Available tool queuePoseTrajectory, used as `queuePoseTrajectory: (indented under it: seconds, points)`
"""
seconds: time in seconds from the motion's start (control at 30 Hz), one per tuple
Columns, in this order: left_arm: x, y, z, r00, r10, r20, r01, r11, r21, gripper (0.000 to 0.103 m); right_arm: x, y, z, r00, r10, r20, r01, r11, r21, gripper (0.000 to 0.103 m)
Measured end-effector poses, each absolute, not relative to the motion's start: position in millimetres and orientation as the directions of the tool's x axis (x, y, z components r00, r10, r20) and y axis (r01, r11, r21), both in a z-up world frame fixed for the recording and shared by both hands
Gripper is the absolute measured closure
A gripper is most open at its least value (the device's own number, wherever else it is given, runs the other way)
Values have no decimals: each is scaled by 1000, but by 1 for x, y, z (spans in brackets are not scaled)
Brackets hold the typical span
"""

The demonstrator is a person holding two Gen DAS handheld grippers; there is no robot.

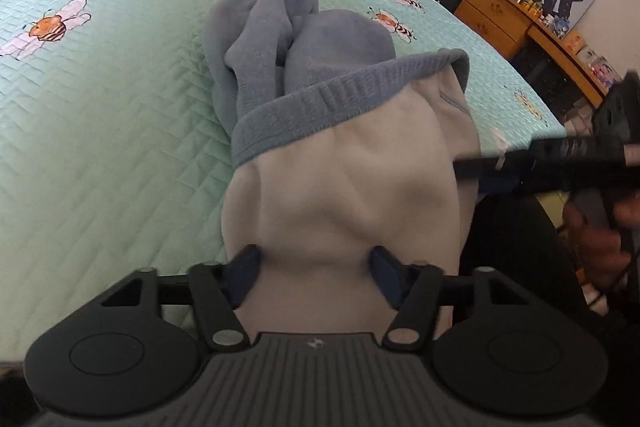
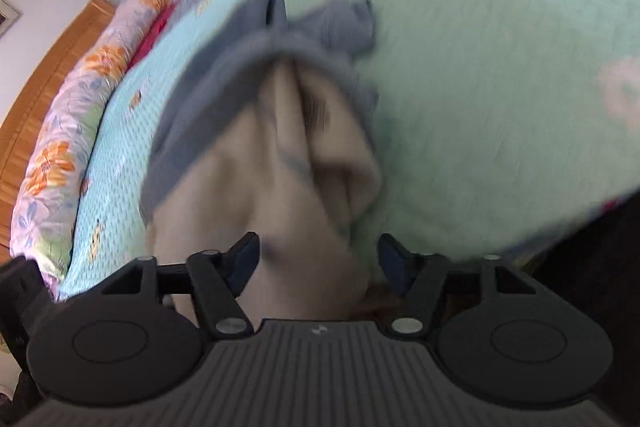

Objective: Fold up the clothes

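Here, a blue and cream garment [image 1: 344, 163] is seen lifted off the green bee-print bed [image 1: 100, 131], its blue end trailing on the quilt. The left gripper [image 1: 318, 267] has cream cloth bunched between spread fingers; a real grip cannot be told. The right gripper [image 2: 318, 259] is blurred, fingers parted, with cloth against the left one only.

We see a bed [image 1: 100, 99] under a mint bee-print quilt, with a blue-and-white garment [image 1: 304, 67] lying on it.
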State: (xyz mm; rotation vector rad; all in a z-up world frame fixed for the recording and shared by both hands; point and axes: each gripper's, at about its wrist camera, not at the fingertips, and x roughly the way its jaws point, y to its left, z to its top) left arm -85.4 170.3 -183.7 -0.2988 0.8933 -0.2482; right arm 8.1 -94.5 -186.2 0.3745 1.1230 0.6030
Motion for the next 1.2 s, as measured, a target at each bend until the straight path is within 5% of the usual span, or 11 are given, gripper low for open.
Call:
queuePoseTrajectory:
  seconds: [0.03,0.07,0.27,0.37,0.43,0.47,0.67,0.97,1.0,1.1,1.2]
  points:
    - [-83,172,-178,625,-330,-707,89,930,-356,82,5,-86,-183,316,622,-717,-293,783,549,86]
    - [-82,174,-166,668,-296,-683,78,940,-331,88,2,-77,-180,332,622,-709,-326,781,532,92]
    - [-67,232,-53,914,29,-404,-144,955,-258,101,34,-40,-95,474,724,-500,-456,688,565,95]
    - [-61,253,-17,938,117,-327,-209,942,-262,86,50,-21,-53,525,762,-379,-522,641,563,81]
    - [-63,256,-16,924,183,-335,-272,931,-241,55,54,-14,-51,535,762,-365,-529,639,559,48]
    - [-70,254,-29,914,183,-362,-281,928,-242,51,52,-13,-63,530,752,-391,-514,652,558,47]
    - [-127,245,-113,842,37,-539,-234,924,-301,50,37,-14,-131,482,694,-535,-457,720,522,47]
    - [-150,217,-118,823,-186,-536,22,954,-298,48,21,8,-158,416,645,-641,-512,749,421,39]
    - [-151,213,-116,820,-213,-532,55,953,-296,44,19,13,-159,414,639,-648,-527,749,402,40]
    - [-150,200,-118,797,-249,-551,115,957,-267,42,20,29,-156,390,644,-658,-549,736,395,80]
    - [-144,195,-130,787,-219,-577,83,964,-253,42,25,39,-139,395,679,-619,-547,715,436,85]
